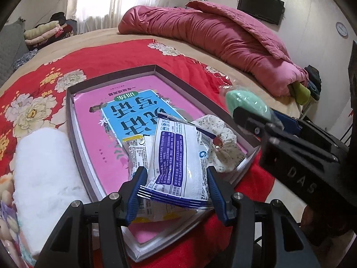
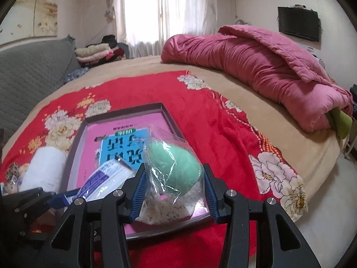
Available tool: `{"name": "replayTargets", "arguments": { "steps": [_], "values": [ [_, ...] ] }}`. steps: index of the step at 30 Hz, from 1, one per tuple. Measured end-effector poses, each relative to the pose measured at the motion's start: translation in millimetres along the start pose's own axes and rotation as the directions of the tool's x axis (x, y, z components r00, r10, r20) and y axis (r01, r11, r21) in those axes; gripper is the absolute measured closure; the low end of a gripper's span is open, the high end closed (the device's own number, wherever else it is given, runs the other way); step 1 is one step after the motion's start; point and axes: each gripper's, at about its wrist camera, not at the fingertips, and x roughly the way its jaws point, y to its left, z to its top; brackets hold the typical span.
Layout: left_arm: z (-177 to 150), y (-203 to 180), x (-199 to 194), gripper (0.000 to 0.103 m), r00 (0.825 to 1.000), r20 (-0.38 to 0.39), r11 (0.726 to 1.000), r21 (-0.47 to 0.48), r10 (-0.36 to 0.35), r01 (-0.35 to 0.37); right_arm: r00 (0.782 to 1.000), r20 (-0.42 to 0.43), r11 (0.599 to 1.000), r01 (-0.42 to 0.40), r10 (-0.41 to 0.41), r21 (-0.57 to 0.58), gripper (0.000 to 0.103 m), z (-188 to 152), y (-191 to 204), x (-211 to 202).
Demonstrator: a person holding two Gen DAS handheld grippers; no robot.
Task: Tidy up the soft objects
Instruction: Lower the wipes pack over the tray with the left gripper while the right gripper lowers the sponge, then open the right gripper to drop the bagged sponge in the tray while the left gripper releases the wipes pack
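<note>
In the left wrist view my left gripper (image 1: 178,187) is shut on a white and purple packet (image 1: 178,156), held over the near end of a shallow grey tray (image 1: 116,76). A second white packet (image 1: 136,151) lies under it. A floral scrunchie (image 1: 223,143) rests in the tray's near right corner. My right gripper (image 2: 175,187) is shut on a green sponge in a clear bag (image 2: 178,167), above the scrunchie (image 2: 160,210). The right gripper (image 1: 263,116) and its green sponge (image 1: 245,102) hang beside the tray's right rim. The left gripper (image 2: 49,197) shows at the lower left with its packet (image 2: 107,176).
A pink and blue book (image 1: 133,109) covers the tray's floor. A white rolled towel (image 1: 42,172) lies left of the tray on the red floral blanket (image 1: 40,84). A rolled pink quilt (image 1: 223,40) fills the bed's far right. Folded clothes (image 2: 96,53) are stacked by the window.
</note>
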Motion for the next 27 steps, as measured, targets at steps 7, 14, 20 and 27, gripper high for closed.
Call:
{"name": "replayTargets", "arguments": {
  "steps": [7,14,20,27],
  "values": [
    [-3.4,-5.8,8.1,0.049,0.999,-0.008,0.998,0.057,0.037,-0.036,0.997,-0.075,1.0,-0.003,0.001,-0.026,0.055,-6.1,2.6,19.9],
    [-4.3,-7.0,9.3,0.049,0.999,-0.011,0.996,0.075,0.041,-0.04,0.992,-0.123,0.999,0.022,-0.026,-0.033,0.054,-10.3,0.3,35.0],
    [-4.4,-6.5,9.0,0.049,0.999,-0.014,0.996,0.075,0.04,-0.039,0.989,-0.147,0.999,0.03,-0.033,-0.027,0.053,-14.6,-2.3,44.7],
    [-2.0,-5.4,11.0,0.049,1.0,-0.013,0.998,0.059,0.028,-0.027,0.989,-0.146,0.999,0.009,-0.004,0.033,0.043,-16.2,-12.2,42.1]
  ]
}}
